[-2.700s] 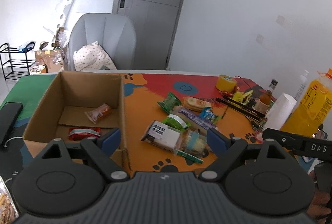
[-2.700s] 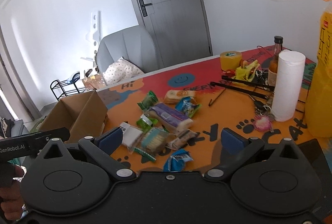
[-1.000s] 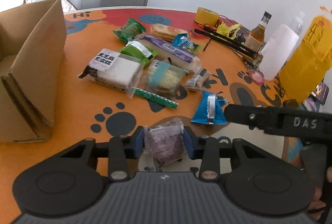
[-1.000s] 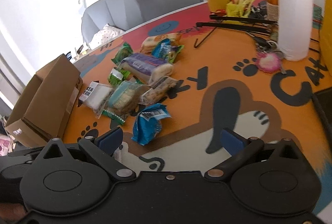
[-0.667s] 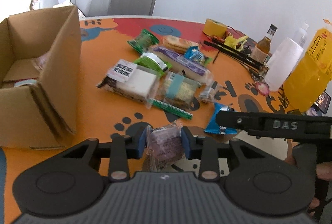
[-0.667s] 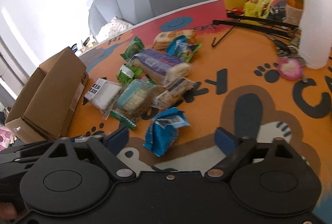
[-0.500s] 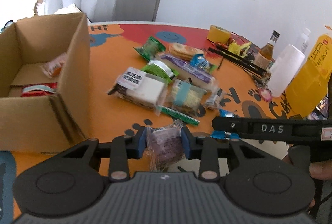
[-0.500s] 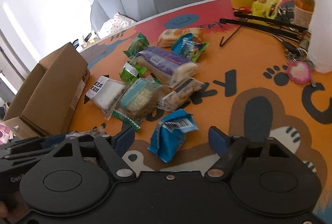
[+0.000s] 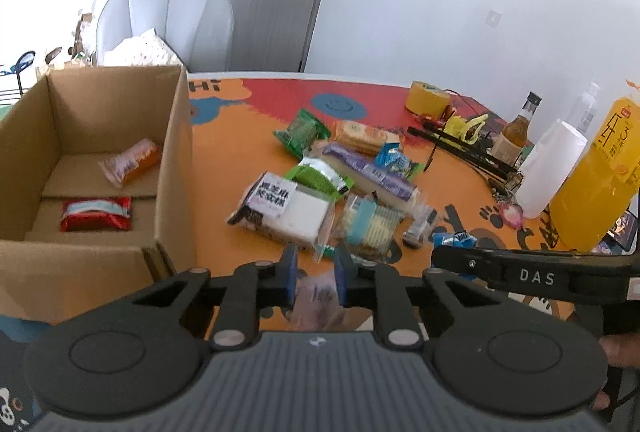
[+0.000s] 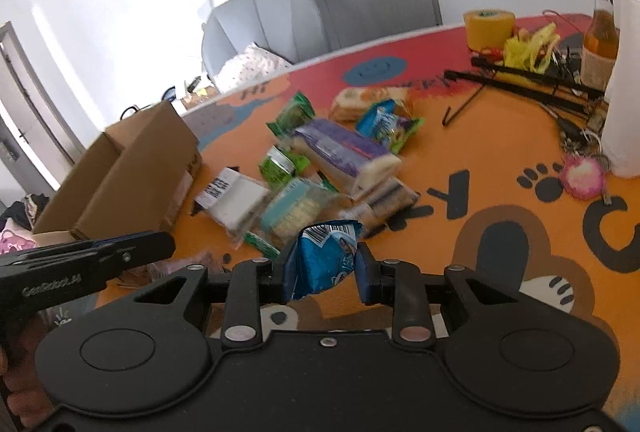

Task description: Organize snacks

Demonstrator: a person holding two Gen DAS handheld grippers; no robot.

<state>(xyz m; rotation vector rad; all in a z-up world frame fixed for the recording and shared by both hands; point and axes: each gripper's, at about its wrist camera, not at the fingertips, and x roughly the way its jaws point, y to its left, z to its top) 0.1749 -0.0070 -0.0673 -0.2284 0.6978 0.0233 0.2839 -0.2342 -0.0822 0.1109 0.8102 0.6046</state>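
Left wrist view: the left gripper (image 9: 315,280) has its jaws clamped on a small clear-wrapped purple snack packet (image 9: 316,294), blurred, held above the near edge of the orange cartoon-printed tabletop (image 9: 240,152). Just right of it the right gripper's black bar crosses the view, lettered "DAS".

Right wrist view: the right gripper (image 10: 322,274) has its jaws pressed on a crumpled blue foil snack packet (image 10: 324,262) with a barcode at its top. The left gripper's bar at the near left reads "GenRobot.AI".

Beyond both jaws a loose heap of snacks lies mid-tabletop: a white cake in clear wrap with a black-and-white label of Chinese characters (image 9: 286,210), a pale blue-banded cracker pack (image 9: 370,226) touching its right side, a green-and-silver pouch (image 9: 322,174), a long purple-wrapped white loaf (image 9: 368,176), a small blue-and-green packet (image 9: 396,160), a green packet (image 9: 302,130) and a tan biscuit pack (image 9: 362,134) farthest away.

At the left stands an open brown cardboard box (image 9: 176,152); inside lie a red packet (image 9: 96,214) near the front and an orange-and-clear packet (image 9: 130,162) farther back.

At the far right are a yellow tape roll (image 9: 426,98), a brown glass bottle (image 9: 516,130), a white paper-towel roll (image 9: 552,168) and a large yellow juice jug with red characters (image 9: 596,188). The tabletop print shows "Hi", paw prints and a smiley.
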